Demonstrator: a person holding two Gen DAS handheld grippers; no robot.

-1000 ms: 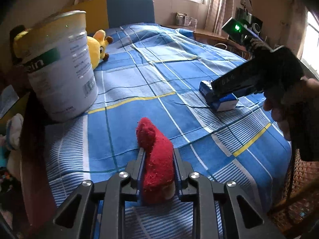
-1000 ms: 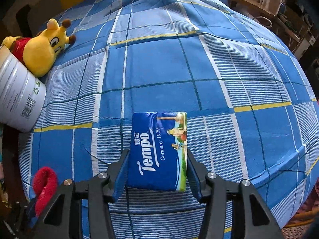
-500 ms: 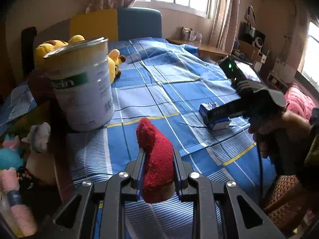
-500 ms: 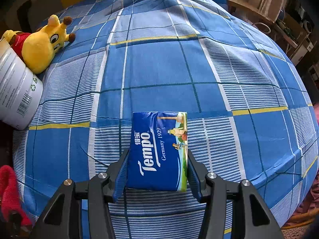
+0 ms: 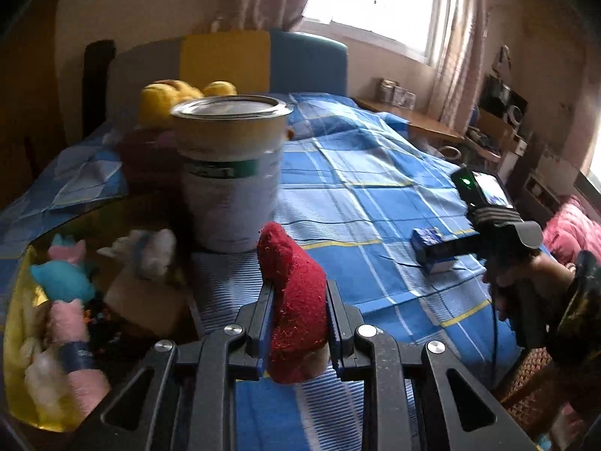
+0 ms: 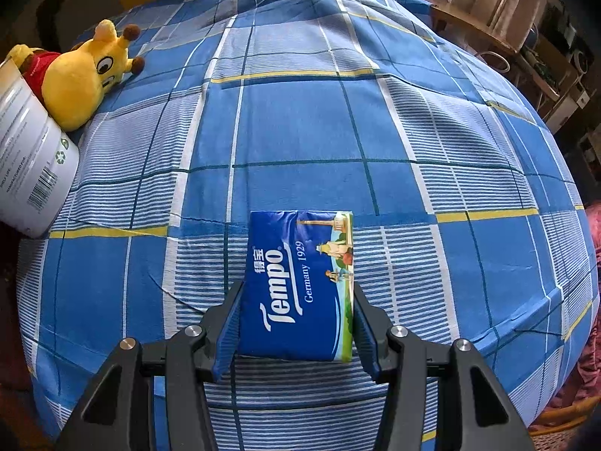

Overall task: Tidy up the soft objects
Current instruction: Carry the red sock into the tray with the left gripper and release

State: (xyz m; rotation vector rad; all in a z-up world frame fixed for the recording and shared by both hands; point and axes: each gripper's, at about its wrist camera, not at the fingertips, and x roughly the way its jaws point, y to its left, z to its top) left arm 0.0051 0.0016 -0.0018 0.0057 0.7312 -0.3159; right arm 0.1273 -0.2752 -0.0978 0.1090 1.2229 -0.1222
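Note:
My left gripper (image 5: 298, 295) is shut on a red fuzzy soft toy (image 5: 295, 297), held up over the near left edge of the blue checked bed (image 5: 357, 188). My right gripper (image 6: 296, 306) is shut on a blue Tempo tissue pack (image 6: 298, 285) just above the bedcover (image 6: 300, 131); in the left wrist view that pack (image 5: 432, 253) and the right gripper show at the right with a person's hand (image 5: 526, 282). A yellow plush toy (image 6: 82, 79) lies at the bed's far left, partly behind a tin.
A large white tin (image 5: 231, 173) stands on the bed's left edge; the right wrist view shows the same tin (image 6: 30, 158). Beside the bed at lower left a yellow bin (image 5: 18, 319) holds several soft toys (image 5: 64, 282). A headboard (image 5: 263, 60), window and cluttered desk (image 5: 432, 124) lie beyond.
My left gripper has risen and pulled back to the left with the red toy, bringing the bin of soft toys into view. The right gripper with the tissue pack has stayed put.

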